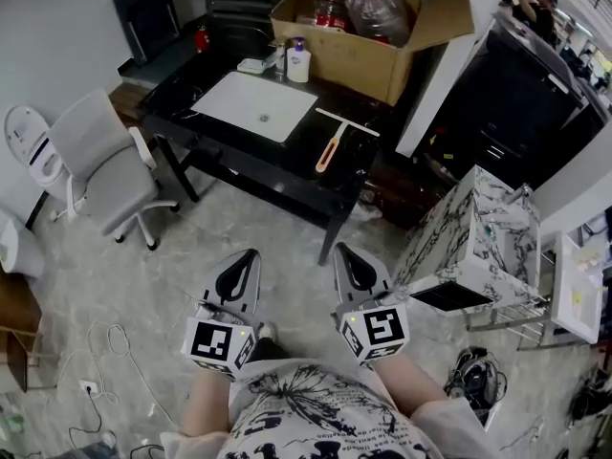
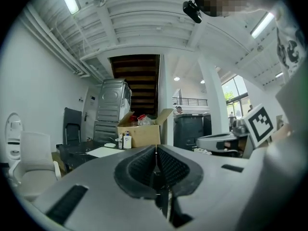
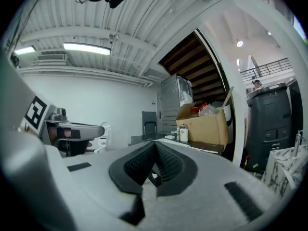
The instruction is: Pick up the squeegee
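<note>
Plainly, left tool [image 1: 251, 254] and right tool [image 1: 341, 250] sit pressed together, squeegee [image 1: 333, 143] on desk [image 1: 287, 165].

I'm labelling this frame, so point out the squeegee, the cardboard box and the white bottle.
squeegee [image 1: 332, 146]: head view, on its orange handle.
box [image 1: 349, 60]: head view, on its front wall.
bottle [image 1: 297, 64]: head view, on its white body.

Open floor [image 1: 277, 242] before black table [image 1: 287, 158], chair [image 1: 96, 156] left, marbled cabinet [image 1: 478, 237] right
</note>
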